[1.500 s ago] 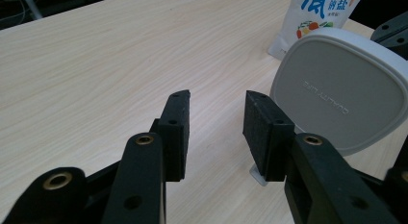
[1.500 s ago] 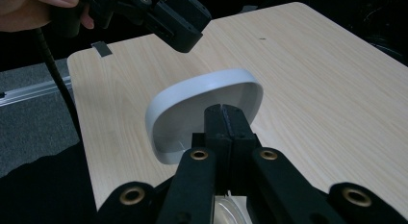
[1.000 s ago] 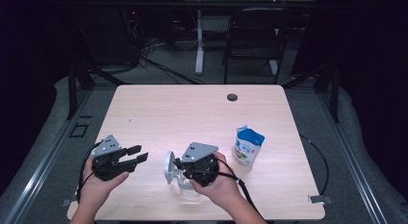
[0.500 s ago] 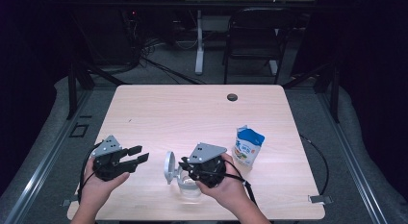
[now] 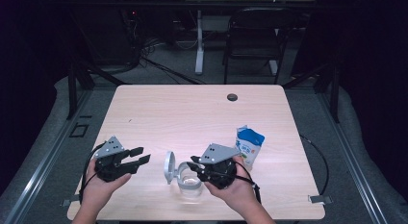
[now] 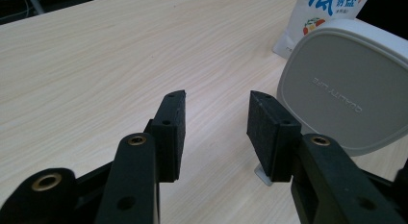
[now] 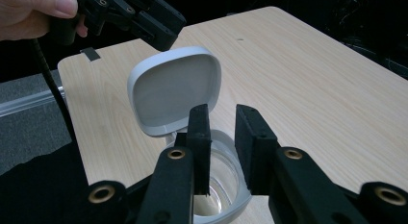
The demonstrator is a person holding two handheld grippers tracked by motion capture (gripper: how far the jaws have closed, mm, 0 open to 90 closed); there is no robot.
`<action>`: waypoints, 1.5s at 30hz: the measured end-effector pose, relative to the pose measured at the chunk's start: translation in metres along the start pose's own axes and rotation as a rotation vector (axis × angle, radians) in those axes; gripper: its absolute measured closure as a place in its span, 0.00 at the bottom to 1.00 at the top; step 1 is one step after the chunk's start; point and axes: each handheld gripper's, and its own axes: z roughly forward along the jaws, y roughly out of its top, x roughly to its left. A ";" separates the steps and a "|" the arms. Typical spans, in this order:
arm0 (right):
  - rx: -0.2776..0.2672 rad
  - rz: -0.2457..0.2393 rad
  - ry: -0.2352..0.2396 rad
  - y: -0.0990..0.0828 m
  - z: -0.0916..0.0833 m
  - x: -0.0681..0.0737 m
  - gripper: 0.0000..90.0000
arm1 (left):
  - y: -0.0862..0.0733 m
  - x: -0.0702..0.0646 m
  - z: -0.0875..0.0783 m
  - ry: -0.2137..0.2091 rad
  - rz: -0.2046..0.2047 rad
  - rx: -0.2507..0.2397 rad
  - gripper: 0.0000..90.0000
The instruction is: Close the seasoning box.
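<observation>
A clear glass jar (image 5: pixel 189 184) stands near the table's front edge, its grey hinged lid (image 5: pixel 169 167) flipped up on its left side. My right gripper (image 5: pixel 197 164) hovers at the jar's right rim. In the right gripper view its jaws (image 7: pixel 221 113) stand a narrow gap apart over the jar (image 7: pixel 222 185), with the rim showing between them and the lid (image 7: pixel 175 89) just beyond. My left gripper (image 5: pixel 141 156) is open and empty, left of the lid. In the left gripper view the fingertips (image 6: pixel 216 120) are spread, with the lid's back (image 6: pixel 346 84) at right.
A blue and white salt bag (image 5: pixel 249 144) stands upright to the right of my right hand, also visible as the bag (image 6: pixel 332 10) in the left gripper view. A dark cable hole (image 5: pixel 232 97) sits near the table's far edge. Chairs and cables lie beyond the table.
My right gripper has drawn back to the right, away from the middle of the jar. The jar, its lid and the left gripper have stayed put.
</observation>
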 end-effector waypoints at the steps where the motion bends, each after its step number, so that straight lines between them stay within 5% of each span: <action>1: -0.006 0.007 -0.003 -0.001 -0.002 -0.001 0.84 | 0.000 0.000 0.000 0.003 0.001 -0.011 0.65; 16: -0.032 0.045 -0.038 -0.015 -0.024 -0.013 0.75 | -0.001 0.001 0.000 -0.001 -0.035 -0.023 0.64; 30: -0.088 0.123 -0.115 -0.024 -0.061 -0.042 0.60 | -0.002 0.003 0.000 0.015 -0.054 -0.030 0.59; 45: -0.106 0.113 -0.233 -0.026 -0.082 -0.065 0.55 | -0.003 0.005 -0.001 0.028 -0.045 -0.027 0.56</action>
